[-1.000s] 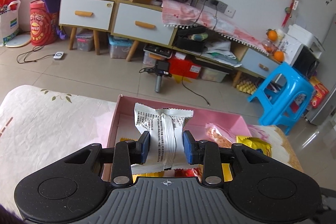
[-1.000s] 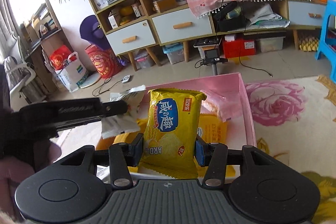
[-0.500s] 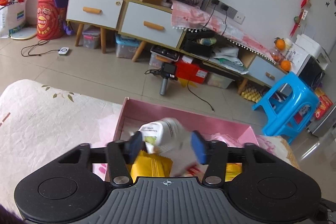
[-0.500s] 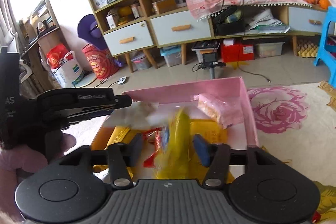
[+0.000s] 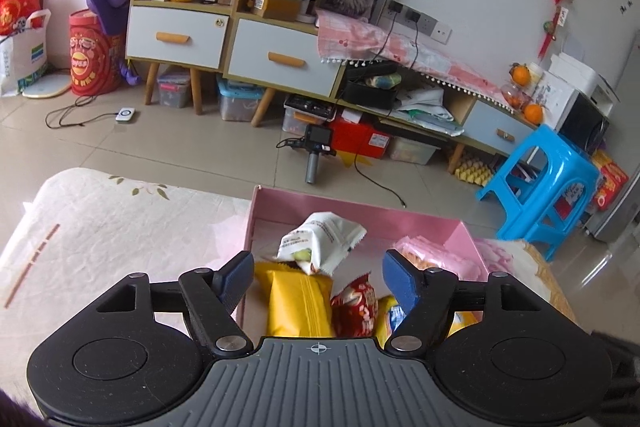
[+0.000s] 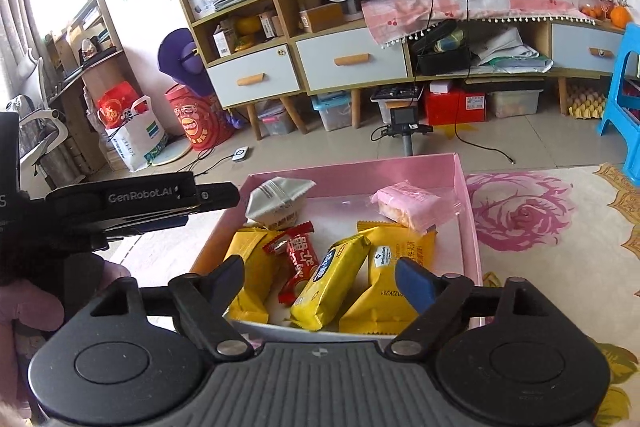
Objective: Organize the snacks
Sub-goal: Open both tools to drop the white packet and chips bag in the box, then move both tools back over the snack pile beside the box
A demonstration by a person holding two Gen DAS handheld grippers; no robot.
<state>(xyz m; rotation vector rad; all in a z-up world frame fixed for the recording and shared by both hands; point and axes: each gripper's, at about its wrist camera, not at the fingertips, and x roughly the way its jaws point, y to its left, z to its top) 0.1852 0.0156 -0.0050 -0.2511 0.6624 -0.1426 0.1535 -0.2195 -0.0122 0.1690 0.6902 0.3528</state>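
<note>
Since a second ago, both packets have been let go: the white packet [image 5: 320,242] once pinched by the left claw [image 5: 318,277] and the yellow biscuit packet [image 6: 330,281] once gripped by the right claw [image 6: 320,279] are now lying in the pink box [image 6: 352,169]. The jaws of both claws are being opened wide, and nothing is being pressed between them. The white packet is being propped against the box's far wall, leaning on a yellow packet [image 5: 298,301]; the yellow biscuit packet is resting tilted among the other snacks, beside a red packet [image 6: 298,263] and a pink packet [image 6: 410,205].

For the release to be finished well, the claws are probably best drawn back only once the pads are clear of the wrappers, so that no packet is dragged out over the rim. The leaning white packet could perhaps be nudged flat.

Both claws are being held side by side over the near edge of the box, which sits on the flowered counter [image 6: 560,247], and are being pointed forward and downward. A hand [image 6: 28,307] is being seen under the left claw in the right wrist view.
</note>
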